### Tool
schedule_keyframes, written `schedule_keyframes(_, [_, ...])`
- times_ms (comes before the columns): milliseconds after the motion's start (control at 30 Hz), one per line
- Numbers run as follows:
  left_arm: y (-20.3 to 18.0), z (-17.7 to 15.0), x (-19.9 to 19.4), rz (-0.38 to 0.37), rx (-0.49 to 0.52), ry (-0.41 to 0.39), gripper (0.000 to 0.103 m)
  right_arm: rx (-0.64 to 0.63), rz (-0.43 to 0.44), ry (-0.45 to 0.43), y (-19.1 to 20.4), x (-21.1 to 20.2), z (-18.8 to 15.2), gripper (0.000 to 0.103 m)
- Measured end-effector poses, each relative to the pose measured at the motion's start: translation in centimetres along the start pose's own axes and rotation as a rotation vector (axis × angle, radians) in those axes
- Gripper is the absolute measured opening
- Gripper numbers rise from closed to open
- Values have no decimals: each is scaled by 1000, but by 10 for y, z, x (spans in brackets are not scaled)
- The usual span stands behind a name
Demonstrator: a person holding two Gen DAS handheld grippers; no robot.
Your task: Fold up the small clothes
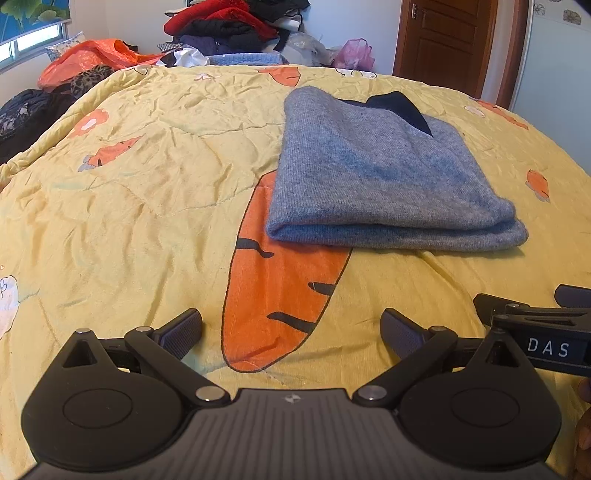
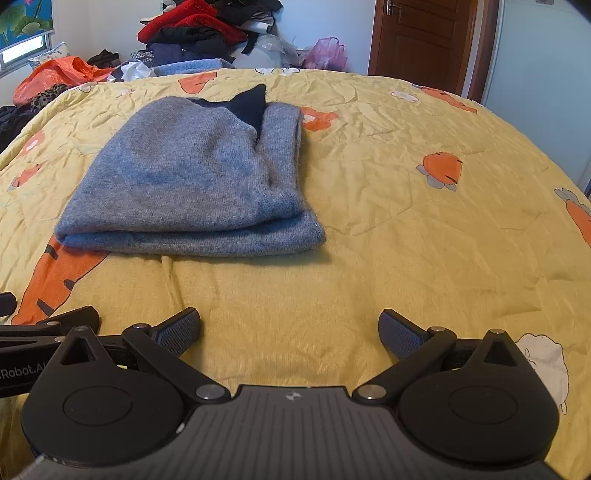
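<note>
Grey knitted sweater [image 1: 388, 177] lying folded into a compact rectangle on the yellow carrot-print quilt [image 1: 129, 192] of the bed, doubled edge toward the cameras, two thick layers showing along that near edge. Dark navy collar piece [image 1: 402, 109] poking out at the far side, a little untidy but contained. Seen right of centre from the left wrist, left of centre from the right wrist [image 2: 192, 181], so roughly between the two tools and well ahead of both.

Left gripper [image 1: 291, 332] spread wide, nothing between the fingers, hovering over the quilt near a large printed carrot [image 1: 280, 295], clear of the garment. Right gripper [image 2: 290, 332] likewise spread and empty, over bare quilt, also apart from the sweater. Part of the right tool visible at the right edge of the left view, so both close side by side.

Judged from the layout: folding of this piece looks essentially finished, with hands off and the bundle holding its shape. Perhaps left for it: tucking in the collar or setting it aside. Beyond the bed's far edge, a heap of red, black and dark clothes [image 1: 229, 26], an orange plastic bag [image 1: 88, 59] and a pink bag [image 1: 354, 53], so likely more garments to fetch and fold. Brown wooden door [image 1: 443, 40] behind.
</note>
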State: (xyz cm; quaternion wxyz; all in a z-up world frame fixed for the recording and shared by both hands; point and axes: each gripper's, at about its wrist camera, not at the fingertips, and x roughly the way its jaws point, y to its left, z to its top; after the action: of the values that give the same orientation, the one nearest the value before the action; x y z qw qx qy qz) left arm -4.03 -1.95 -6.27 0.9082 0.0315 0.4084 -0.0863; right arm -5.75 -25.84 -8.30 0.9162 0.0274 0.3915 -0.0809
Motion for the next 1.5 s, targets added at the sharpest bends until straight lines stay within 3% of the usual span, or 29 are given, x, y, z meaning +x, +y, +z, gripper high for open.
schedule_keyframes(933, [5, 6, -4, 0, -44, 22, 103, -14, 17, 24, -2, -1, 2, 103])
schedule_keyframes(1300, [1, 9, -5, 35, -22, 20, 103, -12, 26, 31, -3, 0, 3, 103])
schedule_keyframes(1500, [-2, 8, -9, 51, -11, -16, 103, -18, 28, 28, -3, -1, 3, 103])
